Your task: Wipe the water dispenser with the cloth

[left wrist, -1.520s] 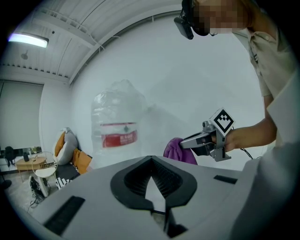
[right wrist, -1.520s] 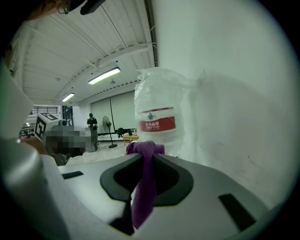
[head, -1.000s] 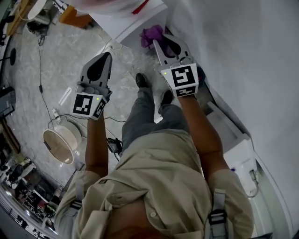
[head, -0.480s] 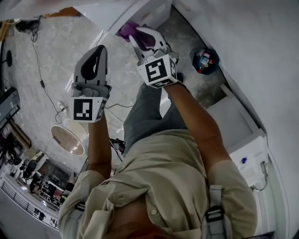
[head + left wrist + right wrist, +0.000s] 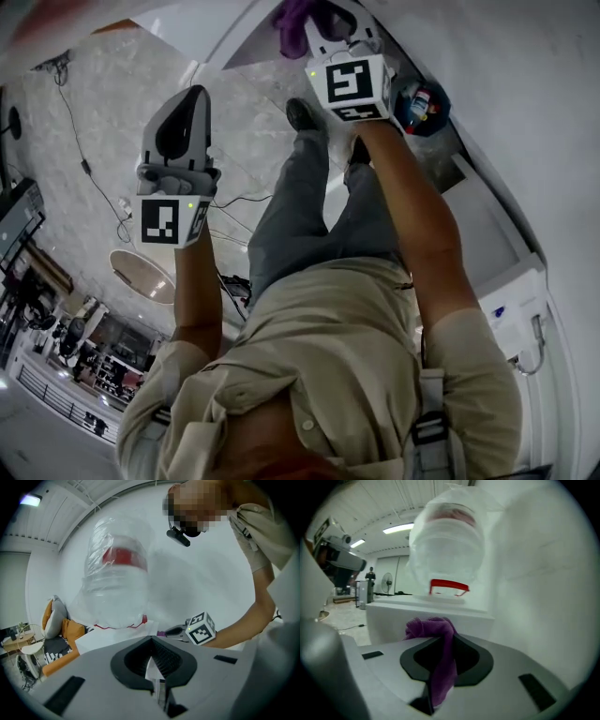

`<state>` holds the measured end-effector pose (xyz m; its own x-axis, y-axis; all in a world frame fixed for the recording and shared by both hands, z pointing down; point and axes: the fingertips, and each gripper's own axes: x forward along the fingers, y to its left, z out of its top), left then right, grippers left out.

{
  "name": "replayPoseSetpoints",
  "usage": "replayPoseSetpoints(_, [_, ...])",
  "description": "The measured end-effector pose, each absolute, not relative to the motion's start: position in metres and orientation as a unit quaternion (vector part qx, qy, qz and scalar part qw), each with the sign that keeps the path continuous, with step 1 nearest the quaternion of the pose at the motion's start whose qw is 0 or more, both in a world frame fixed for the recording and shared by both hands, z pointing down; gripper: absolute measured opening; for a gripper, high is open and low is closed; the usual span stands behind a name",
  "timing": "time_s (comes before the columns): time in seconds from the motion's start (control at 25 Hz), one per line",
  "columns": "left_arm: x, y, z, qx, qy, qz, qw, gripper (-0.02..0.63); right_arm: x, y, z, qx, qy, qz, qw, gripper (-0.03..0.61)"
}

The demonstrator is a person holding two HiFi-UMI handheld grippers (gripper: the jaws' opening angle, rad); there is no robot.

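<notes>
The right gripper (image 5: pixel 446 637) is made of smooth grey plastic with black, bumpy pads inside. Its two jaws are squeezed tight on one soft, fuzzy purple cloth (image 5: pixel 440 663). The cloth bunches up in a lump past the tips, and a strip of it hangs down between the pads. The lump is right by the front edge of the white, boxy water dispenser (image 5: pixel 426 613), close to its flat top; I cannot tell if they touch.

One big round clear plastic water bottle (image 5: pixel 447 545) stands on top of the dispenser. It is wrapped in a thin, crinkly see-through bag, with a red band at the bottom.

The left gripper (image 5: pixel 151 643) is the same grey shape. Its jaws are pressed together at the tips and hold nothing. It is held up in the air, apart from the dispenser and off to the side of the cloth.

Each gripper has one cube with black and white squares, so there are two.

The person wears a tan shirt (image 5: pixel 328 375) and grey trousers. The floor is shiny pale stone (image 5: pixel 103 122) with thin black cables on it. One round blue tub (image 5: pixel 422 105) sits by the wall.
</notes>
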<state>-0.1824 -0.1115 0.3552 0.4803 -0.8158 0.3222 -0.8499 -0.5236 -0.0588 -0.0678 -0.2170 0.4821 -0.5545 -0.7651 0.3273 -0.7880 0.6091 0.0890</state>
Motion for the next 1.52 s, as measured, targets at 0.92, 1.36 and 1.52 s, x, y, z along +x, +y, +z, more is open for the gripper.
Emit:
replayPoseSetpoints(0.92, [-0.185, -0.116, 0.375, 0.859, -0.483, 0.158, 0.065, 0.017, -0.141, -0.152, 0.485, 0.404, -0.9, 0.097, 0.13, 0.064])
replayPoseSetpoints(1.36, [-0.184, -0.117, 0.382, 0.857, -0.485, 0.16, 0.07, 0.017, -0.119, -0.175, 0.501, 0.399, -0.902, 0.056, 0.156, 0.064])
replayPoseSetpoints(1.52, [-0.187, -0.12, 0.384, 0.856, -0.486, 0.16, 0.071, 0.017, -0.067, -0.225, 0.525, 0.469, -0.862, 0.094, 0.167, 0.064])
